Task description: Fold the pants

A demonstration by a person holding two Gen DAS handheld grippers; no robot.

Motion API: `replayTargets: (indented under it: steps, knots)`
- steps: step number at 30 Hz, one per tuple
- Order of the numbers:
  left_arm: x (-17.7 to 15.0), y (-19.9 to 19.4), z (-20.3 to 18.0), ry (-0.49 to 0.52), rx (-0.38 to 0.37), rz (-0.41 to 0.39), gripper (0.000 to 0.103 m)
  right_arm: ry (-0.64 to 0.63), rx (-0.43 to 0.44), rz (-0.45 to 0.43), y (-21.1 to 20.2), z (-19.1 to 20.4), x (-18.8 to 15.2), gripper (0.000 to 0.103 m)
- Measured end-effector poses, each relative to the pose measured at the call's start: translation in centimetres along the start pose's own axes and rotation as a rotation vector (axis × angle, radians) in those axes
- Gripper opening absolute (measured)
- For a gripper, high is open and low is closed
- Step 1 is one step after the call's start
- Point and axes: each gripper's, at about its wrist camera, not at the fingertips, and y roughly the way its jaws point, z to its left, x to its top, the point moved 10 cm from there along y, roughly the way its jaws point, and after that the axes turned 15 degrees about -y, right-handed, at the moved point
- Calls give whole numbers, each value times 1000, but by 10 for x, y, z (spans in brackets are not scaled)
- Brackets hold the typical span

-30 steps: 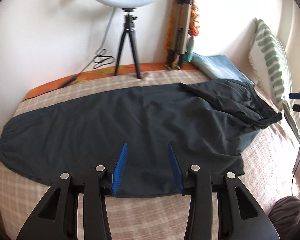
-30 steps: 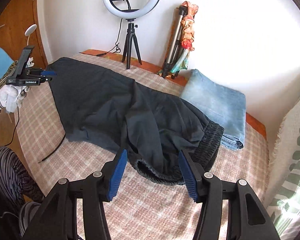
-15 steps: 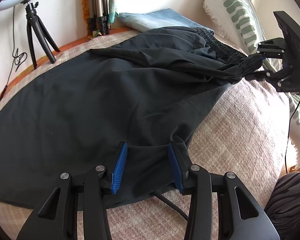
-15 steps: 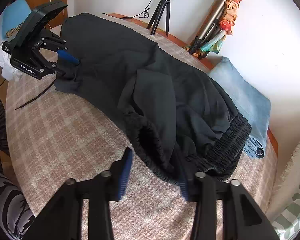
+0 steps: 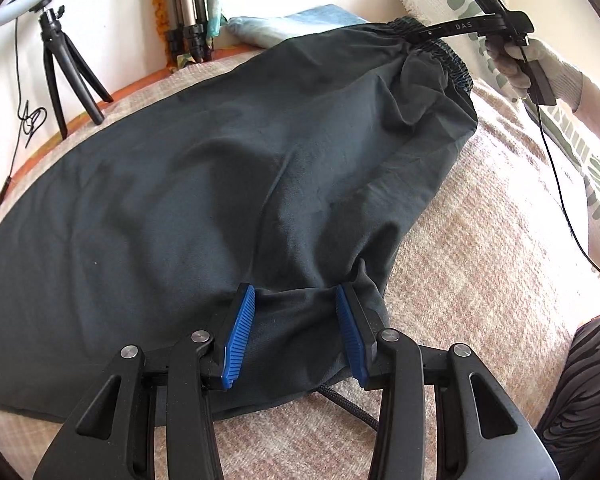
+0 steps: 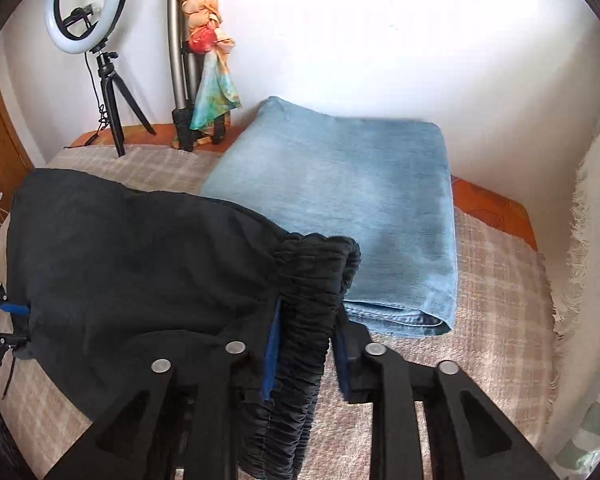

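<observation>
Black pants (image 5: pixel 220 184) lie spread across the plaid bed cover (image 5: pixel 480 260). My left gripper (image 5: pixel 295 332) stands open at their near edge, its blue pads astride a bunched fold of the cloth, and it keeps the same width as before. The elastic waistband (image 6: pixel 304 320) runs between the pads of my right gripper (image 6: pixel 306 360), which press on it while the jaws are opening. Black cloth drapes over that gripper's left finger. In the left wrist view a gloved hand (image 5: pixel 540 64) holds the right gripper at the waistband (image 5: pixel 448 60), far right.
Folded light-blue jeans (image 6: pixel 340 208) lie just beyond the waistband by the wall. A ring light on a tripod (image 6: pixel 108 80) and a folded stand with a scarf (image 6: pixel 188 60) stand at the back. A black cord (image 5: pixel 348 404) lies under the near edge. A patterned pillow (image 5: pixel 596 176) sits right.
My left gripper came down onto the pants' near edge. My right gripper shut on the waistband and carried it toward the jeans, pulling the folded-over upper layer out flat.
</observation>
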Motion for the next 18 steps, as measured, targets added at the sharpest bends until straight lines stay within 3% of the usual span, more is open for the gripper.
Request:
replayTargets:
  steps: [2, 11, 13, 18]
  knots:
    - [1, 1, 0, 0, 1, 2, 41, 80, 17, -20, -6, -8, -9, 71]
    - [3, -29, 5, -12, -5, -62, 43, 338, 143, -1, -33, 18, -83, 78]
    - [1, -37, 3, -13, -23, -69, 51, 367, 171, 1, -34, 30, -92, 78]
    - [-7, -48, 7, -22, -16, -66, 52, 383, 155, 18, -38, 52, -95, 78]
